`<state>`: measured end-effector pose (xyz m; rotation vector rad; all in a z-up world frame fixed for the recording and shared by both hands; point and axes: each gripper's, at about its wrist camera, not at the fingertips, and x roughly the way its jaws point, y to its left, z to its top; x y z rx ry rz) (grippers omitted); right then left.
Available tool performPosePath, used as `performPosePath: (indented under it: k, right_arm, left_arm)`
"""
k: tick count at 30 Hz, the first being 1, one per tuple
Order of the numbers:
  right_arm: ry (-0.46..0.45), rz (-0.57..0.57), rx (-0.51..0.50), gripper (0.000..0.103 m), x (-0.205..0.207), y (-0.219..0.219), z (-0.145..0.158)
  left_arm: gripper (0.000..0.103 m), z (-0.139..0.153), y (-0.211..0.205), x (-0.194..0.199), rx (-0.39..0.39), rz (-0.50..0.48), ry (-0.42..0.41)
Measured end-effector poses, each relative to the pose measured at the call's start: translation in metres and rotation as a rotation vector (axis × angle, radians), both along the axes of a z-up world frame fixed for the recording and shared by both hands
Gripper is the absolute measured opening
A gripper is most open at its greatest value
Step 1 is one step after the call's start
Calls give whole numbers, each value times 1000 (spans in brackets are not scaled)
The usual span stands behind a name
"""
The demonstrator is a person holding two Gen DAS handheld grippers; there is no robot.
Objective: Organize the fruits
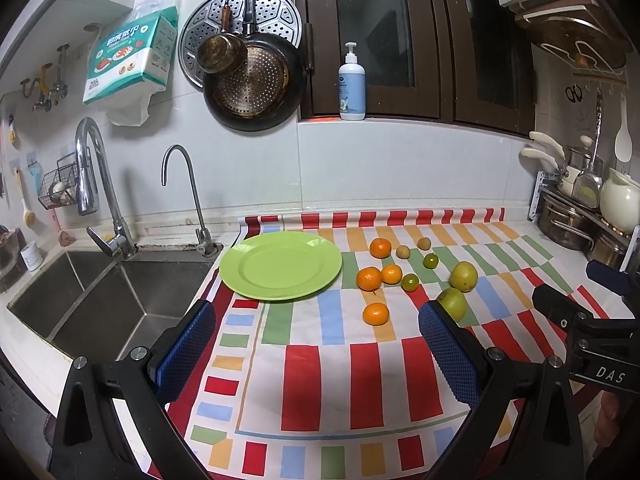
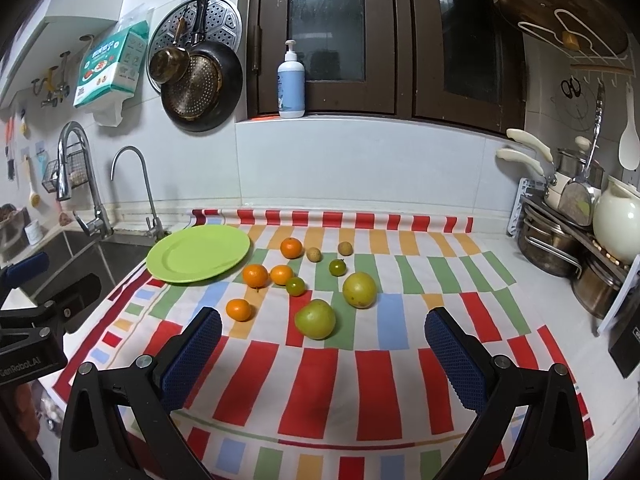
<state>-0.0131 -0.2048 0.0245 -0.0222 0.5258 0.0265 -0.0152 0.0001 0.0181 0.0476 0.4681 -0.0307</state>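
An empty green plate (image 1: pixel 280 266) (image 2: pixel 198 253) lies on the striped cloth by the sink. Right of it lie several fruits: orange tangerines (image 1: pixel 369 278) (image 2: pixel 239 309), small green citrus (image 1: pixel 410 282) (image 2: pixel 296 286), small brown fruits (image 1: pixel 423 243) (image 2: pixel 345 248) and two big yellow-green fruits (image 1: pixel 463 276) (image 2: pixel 315 319). My left gripper (image 1: pixel 318 348) is open and empty, hovering over the cloth in front of the plate. My right gripper (image 2: pixel 323 354) is open and empty, just in front of the nearer big green fruit. Each gripper shows at the edge of the other's view.
A steel double sink (image 1: pixel 80 296) with two taps (image 1: pixel 90 176) lies left of the cloth. A rack of pots and a white kettle (image 2: pixel 616 220) stands at the right. Pans (image 1: pixel 250 80) hang on the wall; a pump bottle (image 1: pixel 352 84) stands on the sill.
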Motion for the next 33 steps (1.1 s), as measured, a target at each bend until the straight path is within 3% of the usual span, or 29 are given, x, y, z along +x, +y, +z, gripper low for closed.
performPosePath:
  k: [18,33]
  right_arm:
    - [-3,4,-3,103,3,2,0]
    - [67,32,-13,102,41,10,-22]
  left_arm:
    - [103,0,-2,3,2,-5,3]
    - [101,-22,-4,45,40,-83,68]
